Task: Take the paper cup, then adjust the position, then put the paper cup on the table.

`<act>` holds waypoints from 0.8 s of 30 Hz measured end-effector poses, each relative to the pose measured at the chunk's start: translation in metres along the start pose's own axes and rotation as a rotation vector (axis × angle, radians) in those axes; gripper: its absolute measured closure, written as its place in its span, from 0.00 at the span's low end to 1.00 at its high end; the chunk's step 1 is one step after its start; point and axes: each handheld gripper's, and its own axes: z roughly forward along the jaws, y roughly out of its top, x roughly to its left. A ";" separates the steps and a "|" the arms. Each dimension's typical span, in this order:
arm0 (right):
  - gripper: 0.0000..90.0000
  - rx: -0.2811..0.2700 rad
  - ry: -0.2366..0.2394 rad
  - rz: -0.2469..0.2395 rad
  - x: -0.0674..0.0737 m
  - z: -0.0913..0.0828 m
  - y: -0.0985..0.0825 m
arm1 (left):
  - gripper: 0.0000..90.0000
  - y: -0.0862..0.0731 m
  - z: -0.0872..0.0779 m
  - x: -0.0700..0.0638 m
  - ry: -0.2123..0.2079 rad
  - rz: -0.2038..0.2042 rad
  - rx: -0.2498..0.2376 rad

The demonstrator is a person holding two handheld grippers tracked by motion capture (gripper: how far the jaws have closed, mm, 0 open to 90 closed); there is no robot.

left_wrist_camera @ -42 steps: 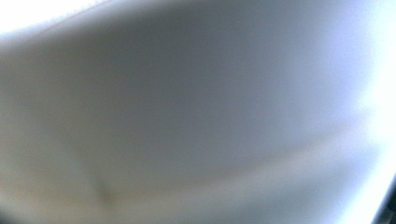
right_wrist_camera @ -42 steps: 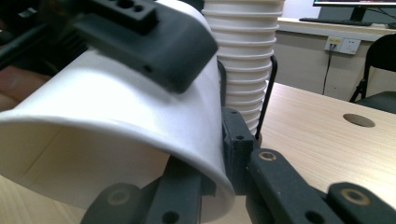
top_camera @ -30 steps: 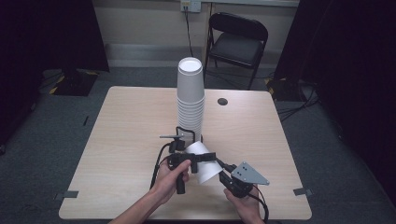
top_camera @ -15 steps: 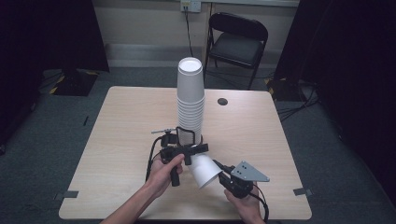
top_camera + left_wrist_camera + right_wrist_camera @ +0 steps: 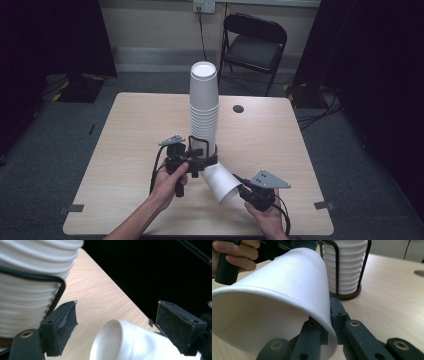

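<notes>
Since my right gripper [image 5: 239, 191] is pinching the rim of the plain white paper cup [image 5: 220, 181] with its jaws clamped tight on the wall, one pad inside and one outside, the trick now is not squeezing harder or twisting, or that thin rim will probably crease. The cup lies tilted on its side just above the pale wooden table [image 5: 140, 125], mouth toward me, base pointing at the tall stack of white paper cups [image 5: 204, 107] in its black wire holder [image 5: 200, 142].

My left gripper [image 5: 192, 162] sits by the foot of that stack with its jaws spread wide, the cup's closed bottom end [image 5: 112, 340] between the pads [image 5: 61, 327] but not pressed by them. I'd guess the move is to carry the cup clear with the right hand, slow and level, and keep the left from bumping the stack, which looks tall enough to wobble.

Writing-wise: nothing readable. No logo or print on the cups, holder or grippers that I can make out.
</notes>
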 end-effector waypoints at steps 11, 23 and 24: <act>0.97 0.091 0.006 0.032 -0.012 -0.003 0.005 | 0.21 -0.006 -0.003 -0.004 0.076 0.182 -0.003; 0.97 0.165 0.038 0.075 -0.019 -0.002 0.007 | 0.20 -0.011 -0.005 -0.006 0.085 0.345 0.059; 0.97 0.177 0.034 0.074 -0.019 -0.001 0.008 | 0.20 -0.012 -0.005 -0.007 0.083 0.364 0.064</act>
